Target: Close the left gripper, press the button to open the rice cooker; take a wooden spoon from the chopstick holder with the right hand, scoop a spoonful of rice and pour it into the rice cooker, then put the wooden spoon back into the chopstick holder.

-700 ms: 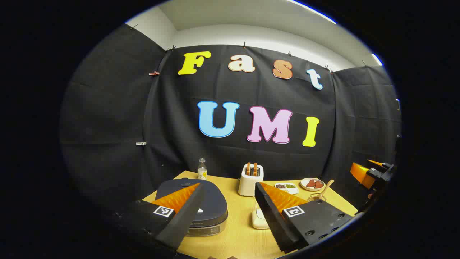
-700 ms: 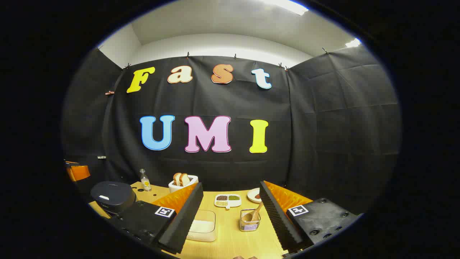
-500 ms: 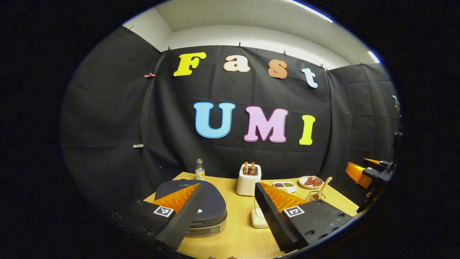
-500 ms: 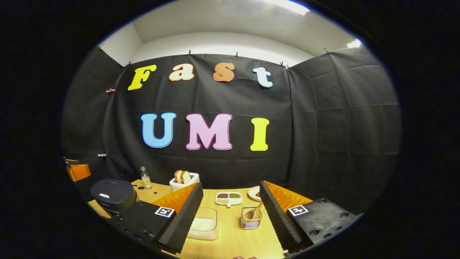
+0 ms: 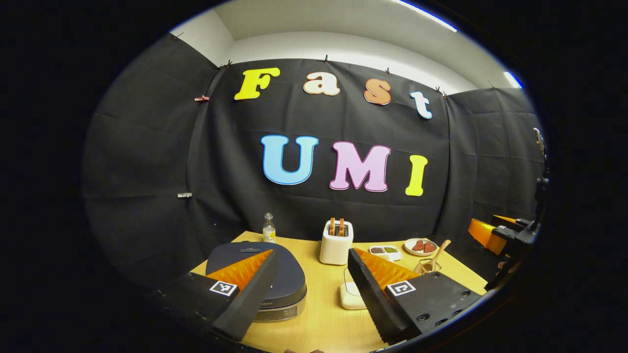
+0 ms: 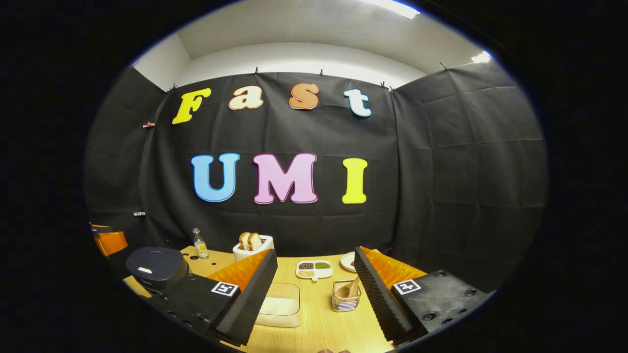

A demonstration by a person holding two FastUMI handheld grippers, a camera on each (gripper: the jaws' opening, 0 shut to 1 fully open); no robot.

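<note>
Left gripper [image 5: 309,267] hovering, jaws spread wide | right gripper [image 6: 314,269] jaws also released | rice cooker [image 5: 255,274] sitting lidded on tabletop [image 5: 324,323] beneath left jaw | clench jaws first, then press its button.

Bright ceiling strip lights [image 5: 424,14], dim booth, sharp focus, fisheye-curved edges

Dark navy rice cooker with a silver band [image 5: 274,289] on a pale yellow wooden table [image 5: 324,323]. White toaster [image 5: 336,247] holding golden-brown bread slices. White divided dish [image 6: 314,269] of dark red, green and beige grains. Clear wire-striped chopstick holder [image 6: 346,302] with a light-brown wooden spoon [image 6: 349,289]. White rice box [image 6: 280,306].
</note>
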